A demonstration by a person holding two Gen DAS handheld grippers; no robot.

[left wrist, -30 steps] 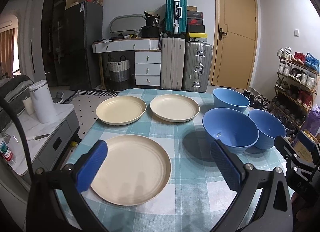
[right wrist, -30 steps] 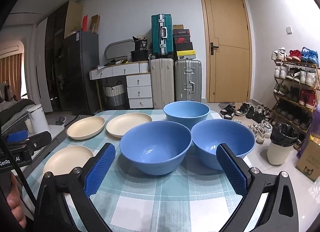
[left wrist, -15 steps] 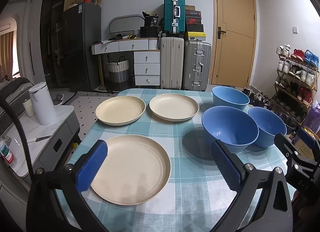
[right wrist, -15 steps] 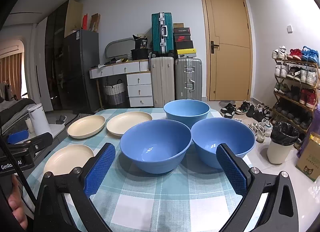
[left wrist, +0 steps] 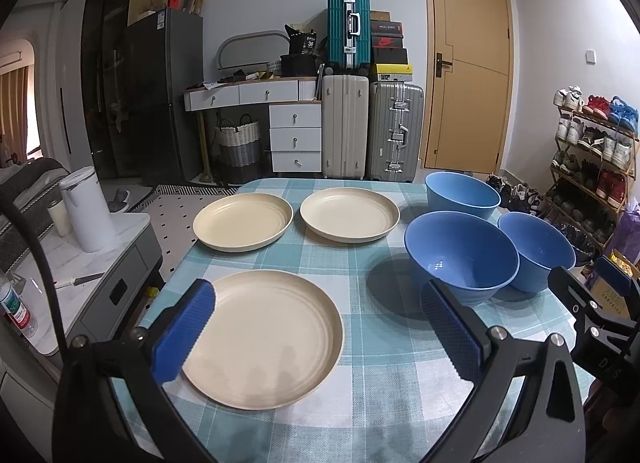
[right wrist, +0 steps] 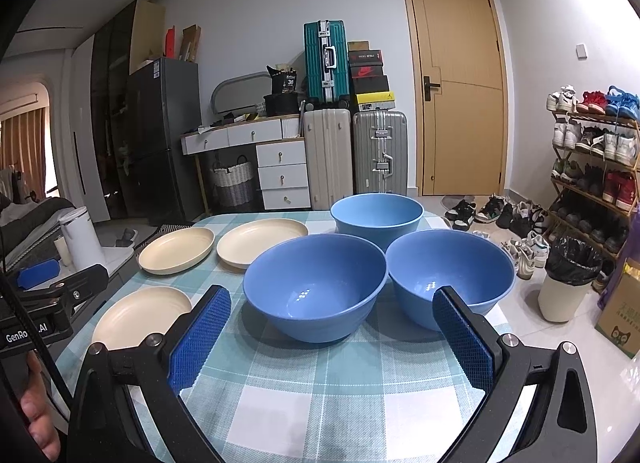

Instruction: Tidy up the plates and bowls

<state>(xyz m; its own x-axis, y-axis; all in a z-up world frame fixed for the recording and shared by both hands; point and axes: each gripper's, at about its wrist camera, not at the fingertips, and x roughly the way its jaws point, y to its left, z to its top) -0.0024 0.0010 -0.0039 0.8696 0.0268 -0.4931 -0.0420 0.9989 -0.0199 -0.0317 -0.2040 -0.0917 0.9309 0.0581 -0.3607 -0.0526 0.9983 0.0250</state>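
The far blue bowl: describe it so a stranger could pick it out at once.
Start at the checked tablecloth, where three blue bowls cluster on the side toward the shoe rack. The far blue bowl sits behind the other two, nearest the suitcases. It is the lightest blue of the three.

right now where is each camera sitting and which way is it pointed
Left wrist: sits on the left tool, facing across the table; the near cream plate lies between its open fingers, and the right tool's tip shows at the right edge.
Right wrist: sits on the right tool, facing the near blue bowl; the left tool and a hand show at the left.
Shared: three plates, three bowls, checked tablecloth, suitcases, door.
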